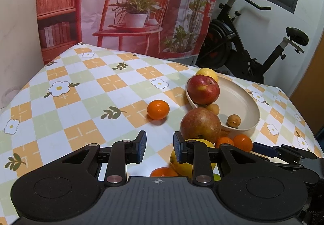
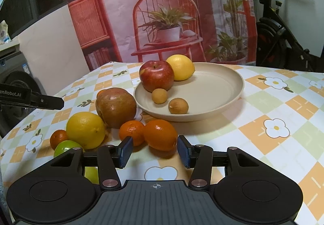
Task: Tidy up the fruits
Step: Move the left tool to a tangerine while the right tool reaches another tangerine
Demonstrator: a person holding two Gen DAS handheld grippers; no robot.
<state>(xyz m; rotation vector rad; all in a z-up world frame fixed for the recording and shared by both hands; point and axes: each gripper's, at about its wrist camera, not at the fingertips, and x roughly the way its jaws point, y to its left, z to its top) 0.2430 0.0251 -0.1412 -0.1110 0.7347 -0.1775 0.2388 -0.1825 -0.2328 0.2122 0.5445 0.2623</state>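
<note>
Fruit is half sorted: the plate (image 2: 232, 91) holds a red apple (image 2: 156, 78), a lemon (image 2: 181, 66) and two small brown fruits, while the rest lies on the cloth just beside its near rim. Your right gripper (image 2: 155, 151) hangs low over that pile, its jaws opening with nothing between them — the nearest orange (image 2: 161, 134) sits just ahead of the pads. Your left gripper (image 1: 159, 147) is nearly closed and empty, off to the side. You look to be at the reach step. Next, widen enough to straddle the orange, ease forward, then close gently — round fruit rolls, and its neighbour (image 2: 131, 132) touches it.
</note>
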